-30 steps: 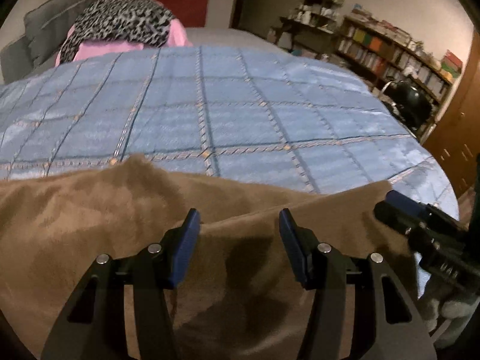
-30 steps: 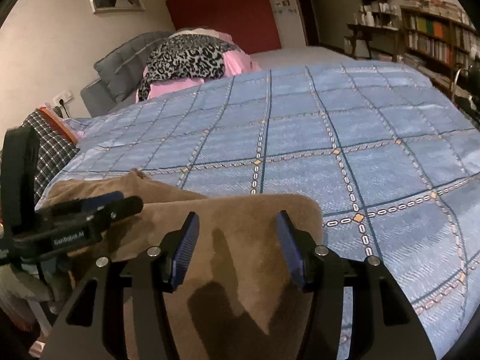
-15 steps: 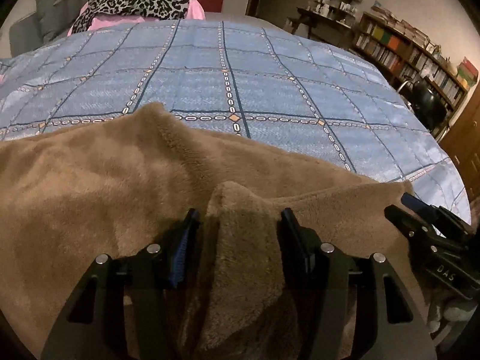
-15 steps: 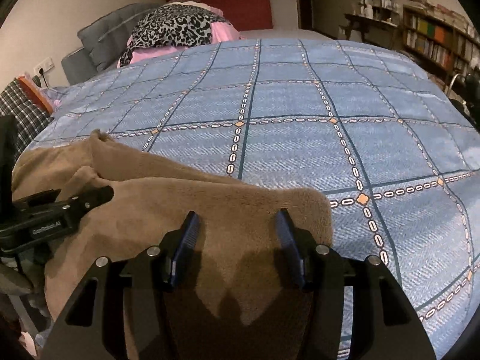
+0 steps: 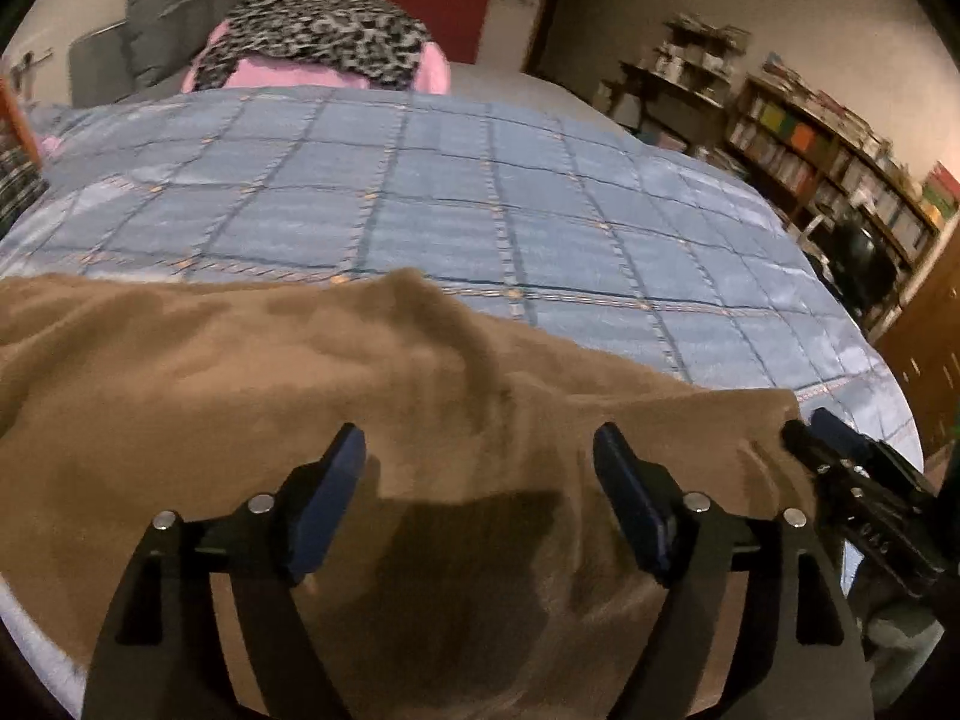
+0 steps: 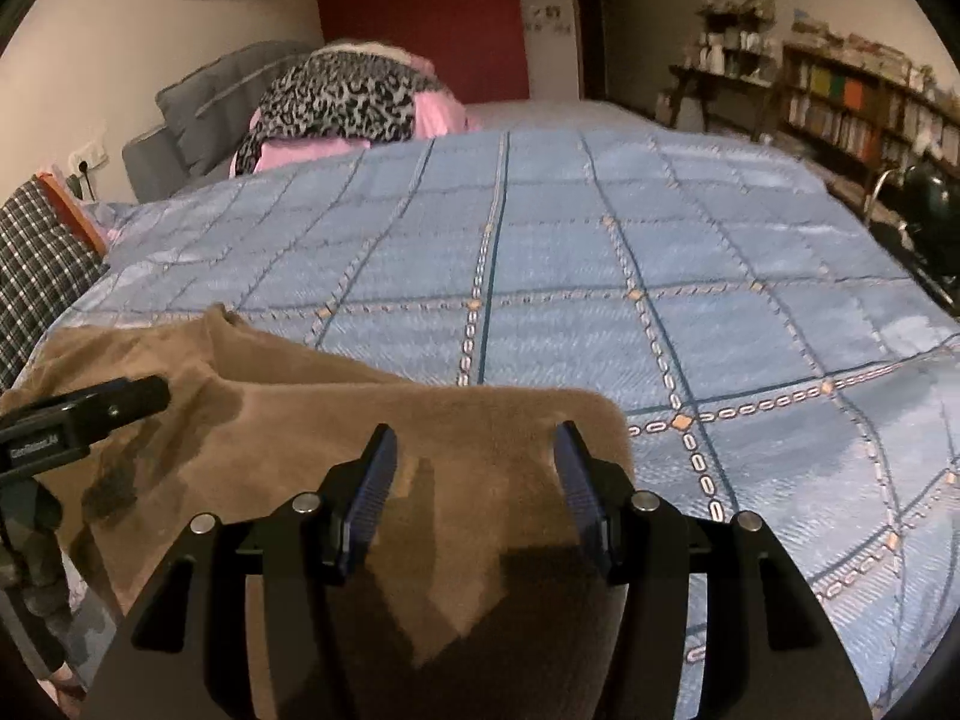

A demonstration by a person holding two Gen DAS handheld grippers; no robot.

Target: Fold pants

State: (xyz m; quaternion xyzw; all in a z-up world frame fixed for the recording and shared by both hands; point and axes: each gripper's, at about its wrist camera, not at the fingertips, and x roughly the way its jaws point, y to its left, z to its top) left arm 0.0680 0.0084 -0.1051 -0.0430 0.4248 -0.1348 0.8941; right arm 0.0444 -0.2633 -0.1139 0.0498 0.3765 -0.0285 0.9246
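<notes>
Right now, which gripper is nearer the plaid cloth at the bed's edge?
Left. The left gripper sits over the brown pants on the side of the plaid cloth; the right gripper is over the pants' opposite end, farther away.

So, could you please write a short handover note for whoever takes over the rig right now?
Left tongs: open, empty, over the brown pants.
Right tongs: open, empty, over the pants' right end, which has a rounded corner.
Pants: lying across the near edge of the blue quilted bedspread, bunched and wrinkled toward the left side, not held.
Done: pants are laid down on the bed; whether a fold is already in cannot be told.
Left: smooth the left side, then grip an edge and fold.
</notes>
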